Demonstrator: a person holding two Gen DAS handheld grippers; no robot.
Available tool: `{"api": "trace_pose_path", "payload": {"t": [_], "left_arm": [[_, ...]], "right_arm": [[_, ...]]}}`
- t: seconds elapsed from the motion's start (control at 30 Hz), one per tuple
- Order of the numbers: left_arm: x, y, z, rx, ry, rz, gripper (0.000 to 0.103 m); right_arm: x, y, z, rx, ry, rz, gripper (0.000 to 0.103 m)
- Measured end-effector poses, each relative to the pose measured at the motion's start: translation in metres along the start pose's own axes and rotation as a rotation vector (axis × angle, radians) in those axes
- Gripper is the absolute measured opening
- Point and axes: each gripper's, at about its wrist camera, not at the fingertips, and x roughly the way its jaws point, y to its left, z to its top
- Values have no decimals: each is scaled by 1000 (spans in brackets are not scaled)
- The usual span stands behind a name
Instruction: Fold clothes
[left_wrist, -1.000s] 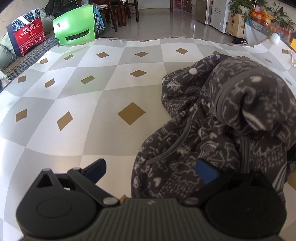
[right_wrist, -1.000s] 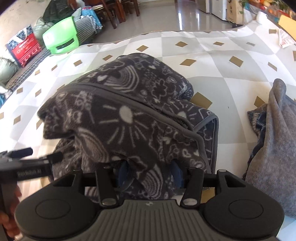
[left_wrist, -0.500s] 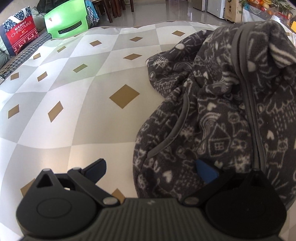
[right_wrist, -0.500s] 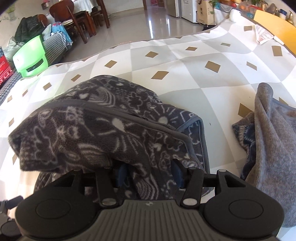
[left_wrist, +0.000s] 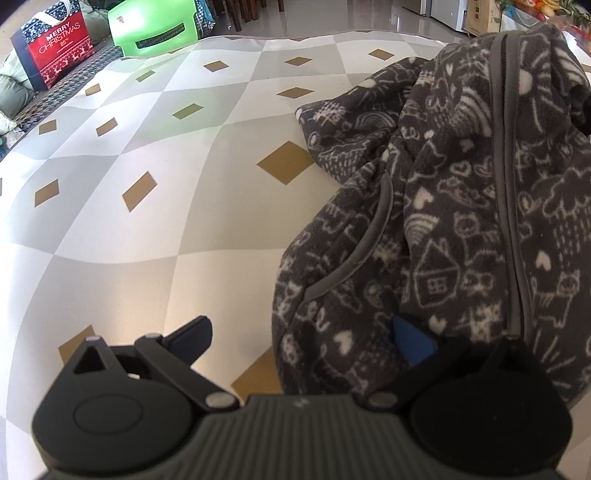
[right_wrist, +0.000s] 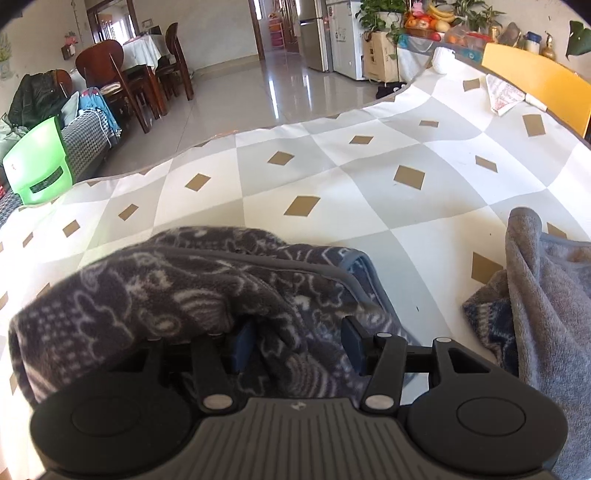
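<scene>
A dark grey fleece jacket (left_wrist: 461, 206) with white doodle print and a grey zip lies bunched on the checked tablecloth (left_wrist: 166, 206). Its upper part is raised at the right of the left wrist view. My left gripper (left_wrist: 301, 338) stands open at the jacket's near hem, its right fingertip (left_wrist: 410, 343) against the fabric and its left fingertip (left_wrist: 192, 332) over bare cloth. In the right wrist view the jacket (right_wrist: 155, 295) drapes over my right gripper (right_wrist: 297, 345), which is shut on a thick fold of it.
A grey towel-like garment (right_wrist: 546, 314) is heaped at the right. A green plastic chair (left_wrist: 155, 26) and a red gift bag (left_wrist: 55, 48) stand beyond the table's far left edge. A yellow chair back (right_wrist: 535, 88) is at the far right.
The right gripper has swung sideways with the jacket and tipped up, so more of the room shows. The left gripper has come lower and closer to the jacket's hem, still open.
</scene>
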Motion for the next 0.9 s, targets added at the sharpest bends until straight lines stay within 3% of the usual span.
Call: {"api": "trace_pose_path", "payload": {"t": [0.43, 0.7, 0.8, 0.9], "left_arm": [[-26, 33, -38, 16, 45, 67, 103], [-56, 34, -50, 49, -1, 73, 103], [-70, 39, -55, -13, -12, 75, 103], [-78, 45, -62, -114, 0, 23, 103]], "right_arm": [[-17, 21, -14, -120, 44, 97, 50], [-59, 17, -36, -187, 59, 174, 50], [-68, 10, -48, -172, 104, 207, 51], [-74, 3, -62, -202, 118, 188, 51]]}}
